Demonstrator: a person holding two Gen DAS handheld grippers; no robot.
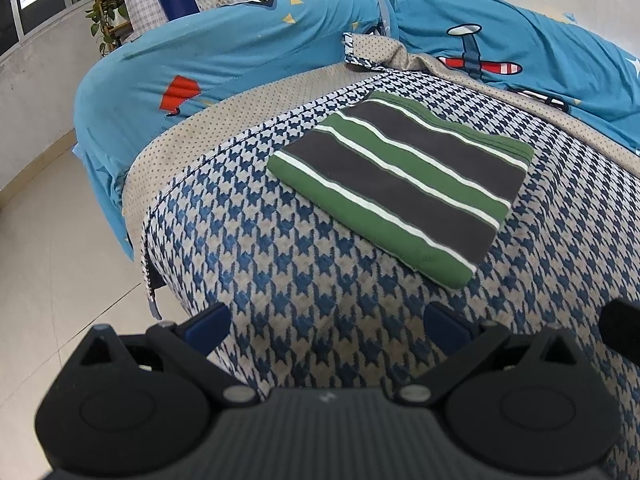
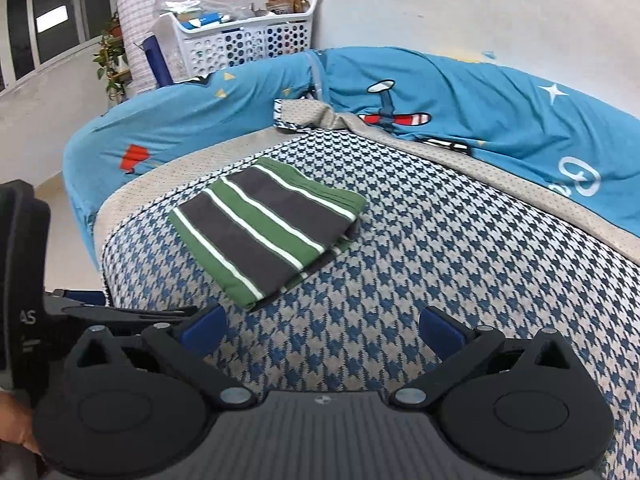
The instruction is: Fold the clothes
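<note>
A folded garment with green, dark grey and white stripes [image 1: 400,184] lies flat on the blue-and-beige houndstooth blanket [image 1: 304,288]. It also shows in the right wrist view [image 2: 268,236], left of centre. My left gripper [image 1: 326,326] is open and empty, held back from the garment's near edge. My right gripper [image 2: 322,330] is open and empty, also short of the garment. The left gripper's body [image 2: 24,280] shows at the left edge of the right wrist view.
A blue cartoon-print sheet [image 1: 248,52] covers the bed behind the blanket. A white perforated basket [image 2: 244,36] with clutter stands by the wall. A potted plant [image 2: 112,60] is at the far left. Tiled floor [image 1: 48,264] lies left of the bed.
</note>
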